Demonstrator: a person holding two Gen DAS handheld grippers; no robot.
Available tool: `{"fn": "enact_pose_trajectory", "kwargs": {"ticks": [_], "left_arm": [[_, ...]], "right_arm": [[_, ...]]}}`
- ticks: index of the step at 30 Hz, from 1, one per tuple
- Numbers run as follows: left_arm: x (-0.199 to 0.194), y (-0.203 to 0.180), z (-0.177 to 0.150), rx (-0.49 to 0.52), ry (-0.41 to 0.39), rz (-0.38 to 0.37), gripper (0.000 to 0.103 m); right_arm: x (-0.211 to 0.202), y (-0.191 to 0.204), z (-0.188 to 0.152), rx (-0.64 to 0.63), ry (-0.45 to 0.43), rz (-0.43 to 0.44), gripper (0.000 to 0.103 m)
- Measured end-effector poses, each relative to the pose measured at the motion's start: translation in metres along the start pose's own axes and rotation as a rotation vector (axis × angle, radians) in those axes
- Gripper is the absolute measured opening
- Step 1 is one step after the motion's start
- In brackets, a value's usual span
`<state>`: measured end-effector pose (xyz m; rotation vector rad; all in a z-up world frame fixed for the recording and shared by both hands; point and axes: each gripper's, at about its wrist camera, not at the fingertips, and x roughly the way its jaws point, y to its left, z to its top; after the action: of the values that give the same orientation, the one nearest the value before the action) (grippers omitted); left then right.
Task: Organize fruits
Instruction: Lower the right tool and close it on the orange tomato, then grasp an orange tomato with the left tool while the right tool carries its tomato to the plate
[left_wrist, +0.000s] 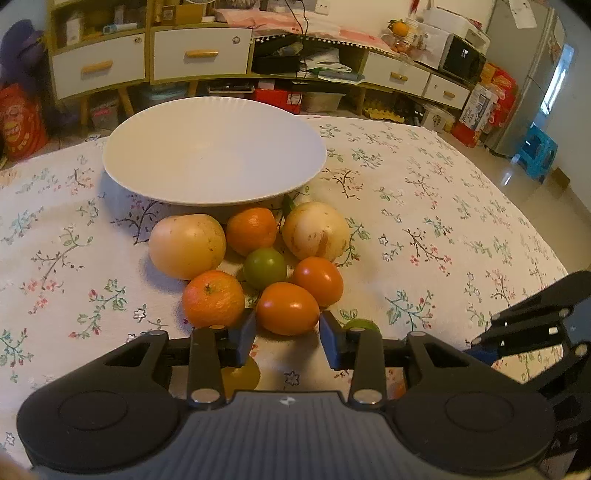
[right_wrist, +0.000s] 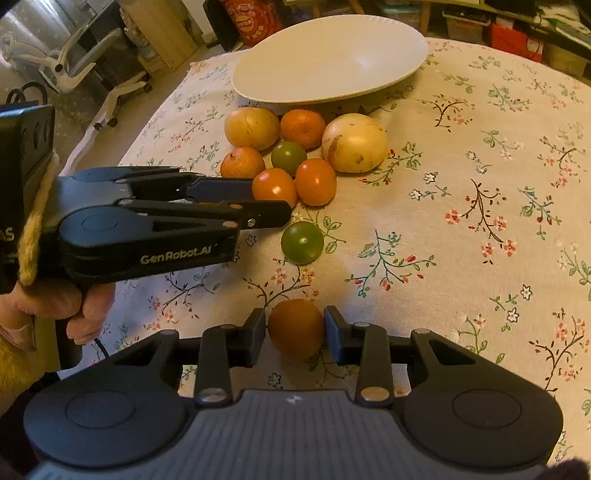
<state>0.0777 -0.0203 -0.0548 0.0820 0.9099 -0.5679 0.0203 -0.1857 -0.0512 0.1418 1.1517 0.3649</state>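
Left hand-held gripper (left_wrist: 287, 334) is closed on an orange tomato (left_wrist: 287, 308) at the cluster's near edge; right hand-held gripper (right_wrist: 295, 332) clamps another orange tomato (right_wrist: 296, 328), lying apart on the tabletop (right_wrist: 461, 258). Count: four orange tomatoes, two green, two mandarins, two pale round fruits, one plate (right_wrist: 328, 59).

I see a white plate (left_wrist: 214, 151) at the far side, bare. Near its rim cluster two pale fruits (left_wrist: 187, 246), two mandarins (left_wrist: 213, 298), orange tomatoes (left_wrist: 287, 308) and a green one (left_wrist: 265, 267).
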Motion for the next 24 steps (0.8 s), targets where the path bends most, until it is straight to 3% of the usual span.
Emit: {"fn": "enact_pose_trajectory", "kwargs": {"ticks": [24], "left_arm": [[0.001, -0.0072, 0.0056, 0.001, -0.007, 0.047, 0.021]], "right_arm": [[0.0003, 0.0058, 0.0047, -0.019, -0.019, -0.018, 0.028]]}}
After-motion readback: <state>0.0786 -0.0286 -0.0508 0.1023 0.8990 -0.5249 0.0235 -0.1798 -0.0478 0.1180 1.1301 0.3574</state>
